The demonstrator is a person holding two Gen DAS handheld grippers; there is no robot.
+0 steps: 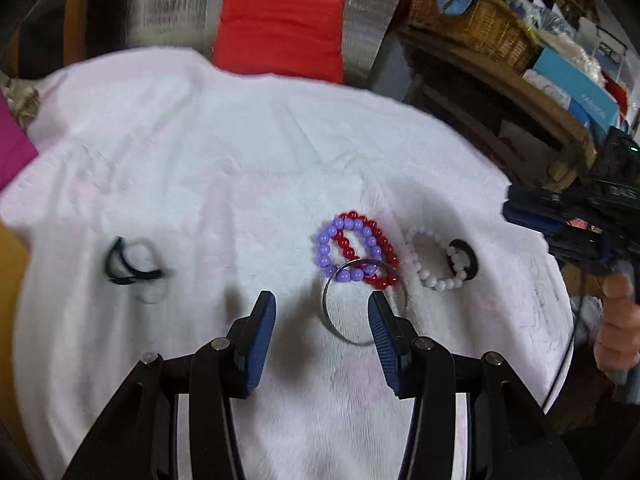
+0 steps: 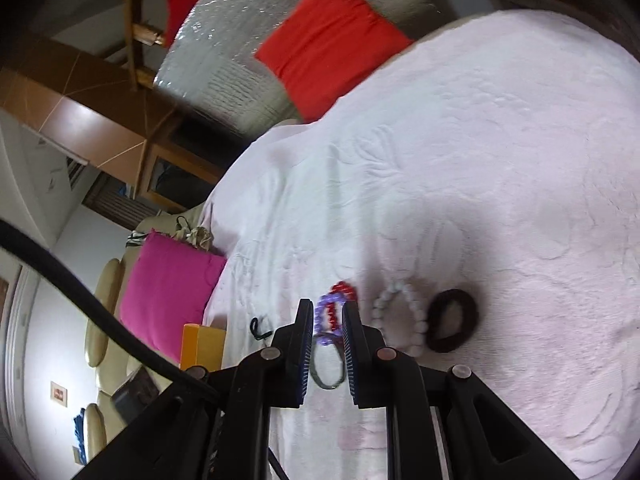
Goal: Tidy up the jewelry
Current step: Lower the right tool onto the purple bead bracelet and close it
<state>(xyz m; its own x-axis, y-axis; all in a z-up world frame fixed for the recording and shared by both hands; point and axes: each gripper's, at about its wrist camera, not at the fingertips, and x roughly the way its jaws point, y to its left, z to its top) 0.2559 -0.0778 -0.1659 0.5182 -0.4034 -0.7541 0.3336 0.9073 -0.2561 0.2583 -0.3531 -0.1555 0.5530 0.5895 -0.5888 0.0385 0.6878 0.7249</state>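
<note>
Left tongs (image 1: 322,314) nearest the lens, fingers spread wide, nothing between the pads, hovering low over the white cloth (image 1: 200,160) on the tabletop. Right-hand finger (image 1: 384,344) overlaps the rim of the silver bangle (image 1: 340,332), which lies flat on the cloth; contact unclear. The bangle's far edge sits over the purple bead bracelet (image 1: 326,254), and that one is interlinked with the red bead bracelet (image 1: 380,248). Just right of these is the white bead bracelet (image 1: 430,276), overlapping a dark hair tie (image 1: 466,258). Well off to the left lies a blurred black piece (image 1: 120,264), possibly a thin band or clip, too smeared to name.

Right tongs (image 2: 327,330) held above the same pile, fingers a narrow gap apart and holding nothing; through the gap show the purple and red beads and the bangle. From the left wrist view the right tongs sit at the right edge with the person's hand (image 1: 616,344) on the grip.

Red cushion (image 1: 280,32) beyond the cloth's far edge, pink cushion (image 2: 168,296) to one side, wicker basket (image 1: 480,24) on a shelf at the back.
</note>
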